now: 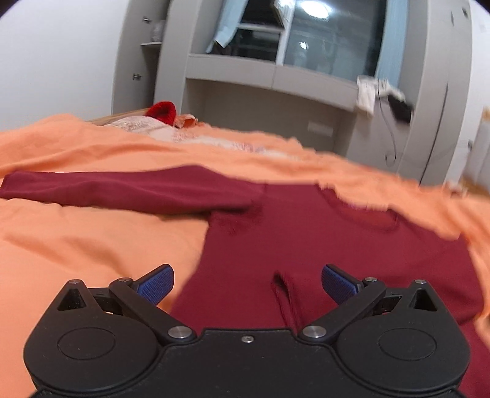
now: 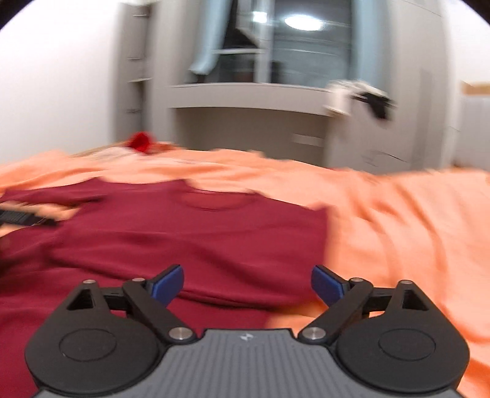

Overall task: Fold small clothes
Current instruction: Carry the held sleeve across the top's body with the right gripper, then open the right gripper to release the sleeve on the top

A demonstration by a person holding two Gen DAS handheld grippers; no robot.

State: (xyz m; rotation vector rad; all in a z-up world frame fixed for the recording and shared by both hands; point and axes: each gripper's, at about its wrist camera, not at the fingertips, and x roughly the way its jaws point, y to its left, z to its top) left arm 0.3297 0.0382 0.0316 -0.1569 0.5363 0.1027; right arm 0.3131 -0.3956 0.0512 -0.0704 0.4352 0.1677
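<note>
**Maroon shirt spread on orange bedding, both grippers wide and empty**

Maroon long-sleeved shirt (image 1: 321, 245) lying flat on the orange bedspread (image 1: 76, 238), neckline toward the far wall. One sleeve (image 1: 128, 189) stretched out sideways to the left in the left wrist view. In the right wrist view the shirt (image 2: 190, 242) looking folded over along its right side, straight edge against bare bedspread (image 2: 398, 229). Left gripper (image 1: 247, 284) just above the lower body of the shirt, blue pads (image 1: 156, 283) spread wide, holding nothing. Right gripper (image 2: 247, 283) likewise wide apart and empty, low over the shirt's near edge, where a fold ridge runs across.

No containers visible. Farther up the bed, a pale patterned fabric (image 1: 144, 125) with a bright red knitted item (image 1: 162, 111) on it. Beyond, grey built-in shelving (image 1: 269, 73) around a dark window (image 1: 330, 39) with light blue curtains (image 1: 225, 24) and a ceiling-lamp reflection in the glass. White cloth (image 1: 367, 91) and a dark object (image 1: 401, 108) hanging off the ledge's right end; too blurred to identify. White wall (image 1: 61, 55) on the left.

No legible writing; a small pale emblem (image 2: 246, 337) on the right gripper's grey ribbed body, unreadable
</note>
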